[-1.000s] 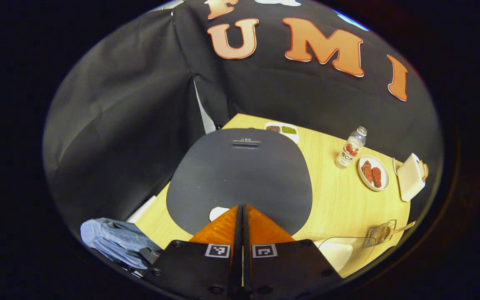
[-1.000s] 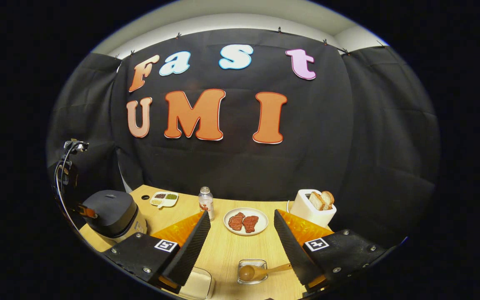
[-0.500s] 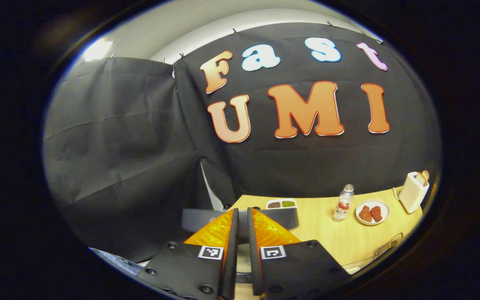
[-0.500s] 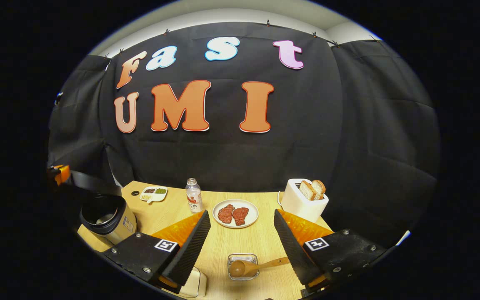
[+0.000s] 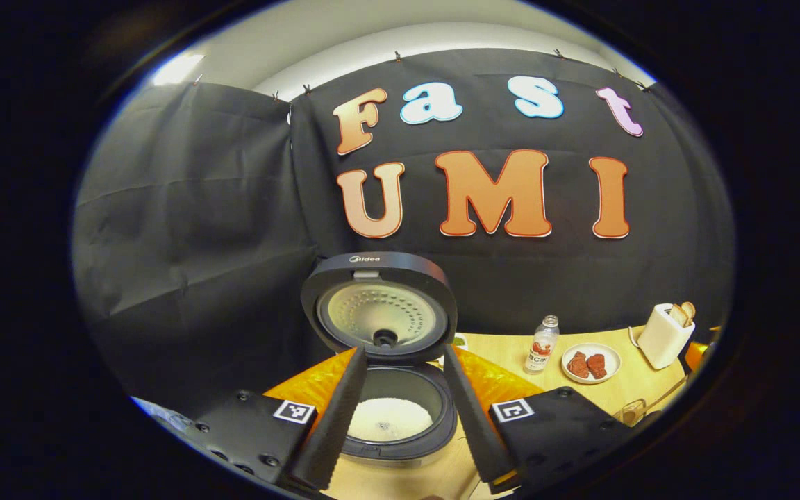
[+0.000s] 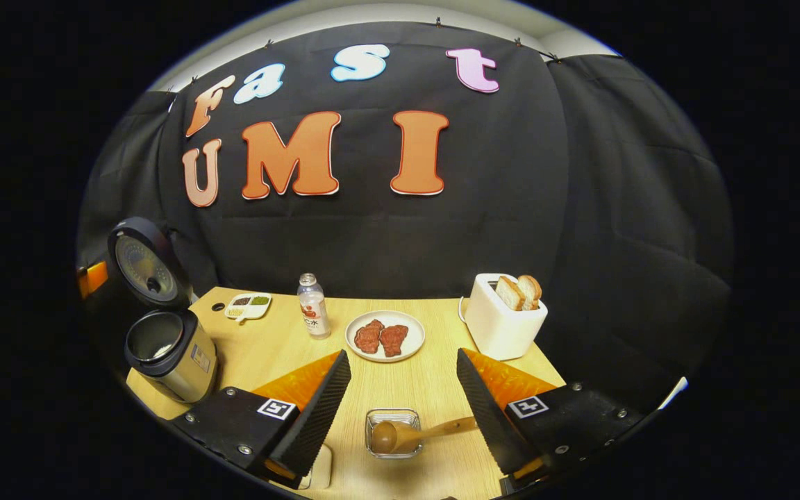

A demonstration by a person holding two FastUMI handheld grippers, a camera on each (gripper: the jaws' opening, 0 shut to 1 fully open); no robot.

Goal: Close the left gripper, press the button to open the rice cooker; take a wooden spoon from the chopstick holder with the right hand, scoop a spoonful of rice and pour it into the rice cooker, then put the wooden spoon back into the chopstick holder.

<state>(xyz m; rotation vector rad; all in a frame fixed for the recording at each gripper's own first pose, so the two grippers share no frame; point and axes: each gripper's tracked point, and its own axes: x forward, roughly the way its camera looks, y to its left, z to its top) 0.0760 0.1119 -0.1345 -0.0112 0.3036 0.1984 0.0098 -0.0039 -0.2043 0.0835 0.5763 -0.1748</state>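
Note:
The rice cooker (image 5: 400,444) stands with its lid (image 5: 379,305) swung upright, and white rice lies in its pot (image 5: 389,420). My left gripper (image 5: 403,353) is open just in front of it, one finger on each side of the pot and touching nothing. In the right gripper view the same cooker (image 6: 171,357) sits at the table's left end. The wooden spoon (image 6: 407,436) lies in a clear holder (image 6: 393,420) near the front, bowl end inside and handle pointing right. My right gripper (image 6: 401,356) hangs open above the holder, apart from it.
On the wooden table (image 6: 435,382) stand a small bottle (image 6: 312,305), a plate of meat pieces (image 6: 384,337), a white toaster with bread (image 6: 504,319) and a small divided dish (image 6: 248,305). A pale container (image 6: 318,471) sits at the front edge below the left finger.
My left gripper went from shut over the closed cooker lid to open and drawn back. The lid has sprung up. The right gripper has drifted slightly toward the table.

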